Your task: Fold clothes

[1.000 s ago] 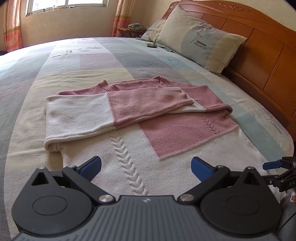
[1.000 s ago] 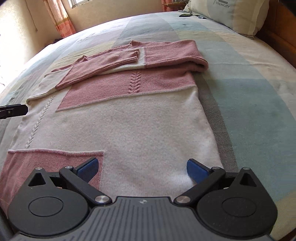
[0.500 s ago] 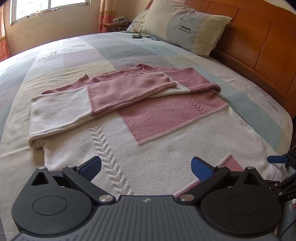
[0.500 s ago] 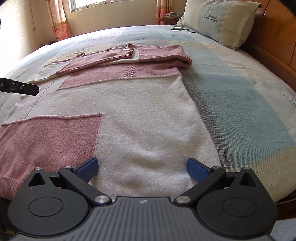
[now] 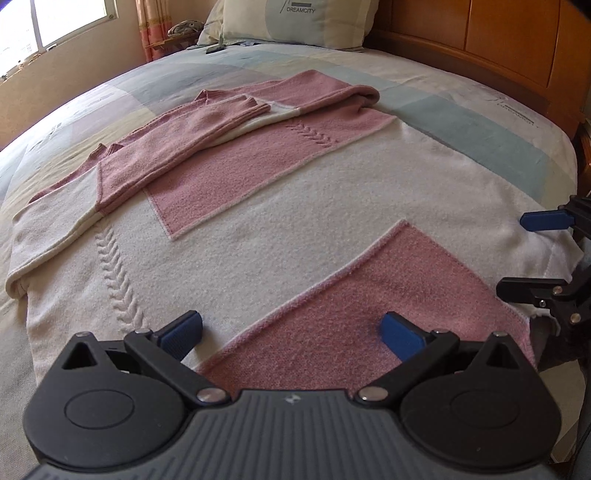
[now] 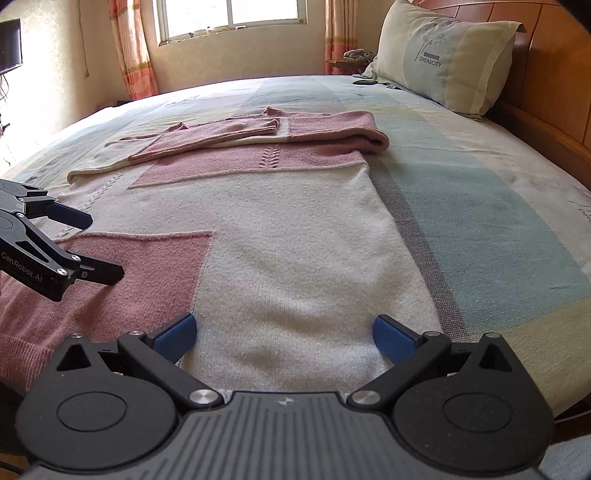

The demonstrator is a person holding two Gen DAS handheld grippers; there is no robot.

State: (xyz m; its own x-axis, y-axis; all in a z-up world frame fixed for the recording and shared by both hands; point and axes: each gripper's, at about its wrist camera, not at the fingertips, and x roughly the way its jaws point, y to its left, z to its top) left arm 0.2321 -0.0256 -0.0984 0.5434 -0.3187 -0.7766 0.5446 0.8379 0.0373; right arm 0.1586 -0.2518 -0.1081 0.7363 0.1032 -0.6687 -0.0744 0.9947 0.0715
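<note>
A pink and cream knitted sweater point(image 5: 280, 229) lies flat on the bed, both sleeves folded across its chest at the far end. My left gripper point(image 5: 291, 332) stands open just above the near hem, over a pink patch point(image 5: 369, 295). In the right wrist view the same sweater point(image 6: 295, 240) stretches away, and my right gripper point(image 6: 284, 334) is open over the cream hem at its right corner. Nothing is between either pair of fingers. Each gripper shows in the other's view: the right gripper point(image 5: 532, 254) at the right edge, the left gripper point(image 6: 99, 243) at the left edge.
The bed point(image 6: 498, 221) has a pastel patchwork cover. A pillow point(image 6: 450, 55) leans on the wooden headboard point(image 5: 498, 40) at the far right. A small dark object point(image 6: 364, 82) lies near the pillow. A window point(image 6: 229, 18) and curtains are behind.
Both grippers have drawn back toward the near edge of the bed and lowered to the hem. The sweater has not moved. Both stay open.
</note>
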